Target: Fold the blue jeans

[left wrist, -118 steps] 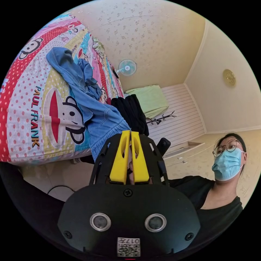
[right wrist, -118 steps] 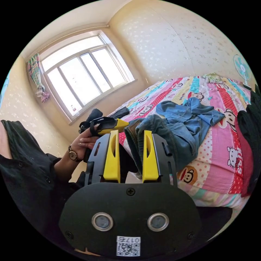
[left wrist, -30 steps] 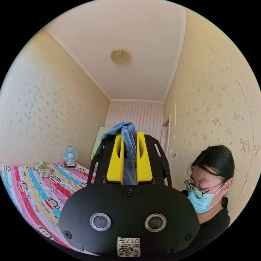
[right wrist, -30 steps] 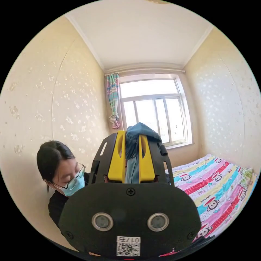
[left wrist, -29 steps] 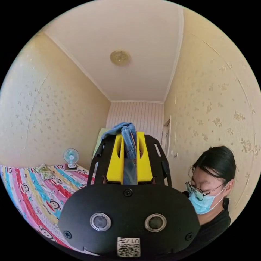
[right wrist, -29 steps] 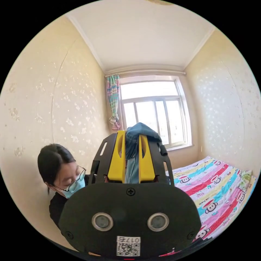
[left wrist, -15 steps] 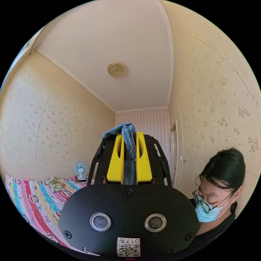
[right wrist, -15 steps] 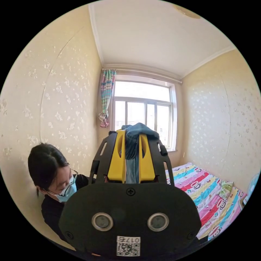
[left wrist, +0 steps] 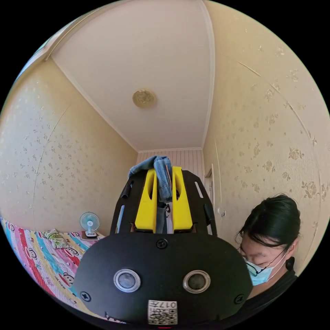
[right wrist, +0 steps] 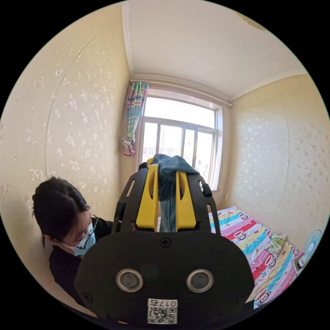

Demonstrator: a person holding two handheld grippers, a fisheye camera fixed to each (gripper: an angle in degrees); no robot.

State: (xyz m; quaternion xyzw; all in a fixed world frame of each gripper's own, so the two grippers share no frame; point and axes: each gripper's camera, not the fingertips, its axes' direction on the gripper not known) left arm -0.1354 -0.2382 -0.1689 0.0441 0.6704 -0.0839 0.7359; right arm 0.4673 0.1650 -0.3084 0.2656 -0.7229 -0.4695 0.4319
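In the left gripper view, the left tongs [left wrist: 163,172] are pointing up toward the ceiling and clamping a bunched fold of the jeans [left wrist: 161,173] between both yellow jaws, the denim spilling over the tips and running down through the slot. The bed [left wrist: 37,247] is lying low and to the left of these tongs, well apart, with a small fan [left wrist: 89,221] standing at its far end. The person [left wrist: 271,240] is just right of the tongs, head bent down.

In the right gripper view, the right tongs [right wrist: 167,172] are likewise aimed upward and pinching the jeans [right wrist: 168,178] from both sides, a rounded hump of cloth capping the tips. Here the person [right wrist: 65,220] is to the left of the tongs and the bed [right wrist: 264,247] is low and to the right, below the window [right wrist: 178,141].

So the jeans are being held up off the bed by two separate spots, and most of the cloth is probably hanging below the tongs, out of sight, with its long axis likely dropping straight down. The next move looks to turn on that: the bed lies below and ahead of both tongs, neither plainly nearer, so both need lowering together to lay the jeans out flat.

The left gripper view is giving the fan end of the room and the ceiling lamp [left wrist: 144,98]; the right gripper view is giving the window end and the curtain [right wrist: 134,117].
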